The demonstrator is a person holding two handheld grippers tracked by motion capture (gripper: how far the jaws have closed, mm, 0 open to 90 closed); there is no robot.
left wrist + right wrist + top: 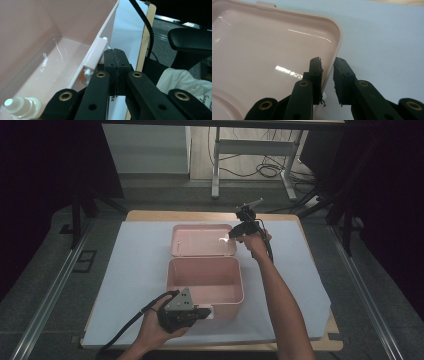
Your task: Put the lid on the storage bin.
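Note:
A pink box [220, 310] stands open in the middle of the table, its lid [202, 240] lying flat behind it. My left gripper [206, 313] is shut with nothing between its jaws, its tips against the white latch [96, 56] on the box's front wall [30, 25]. A white-capped bottle [18, 106] lies inside the box. My right gripper [232, 236] is at the lid's right edge. Its jaws straddle the lid's rim [329, 67]: one over the inside of the lid [262, 50], the other outside with a small gap, so the right gripper [328, 67] is open.
A white sheet [140, 270] covers the wooden table [150, 214]. Behind the table stand a desk frame [250, 150] and floor cables [270, 170]. A black chair [190, 42] and white cloth [185, 80] lie off the table's near side.

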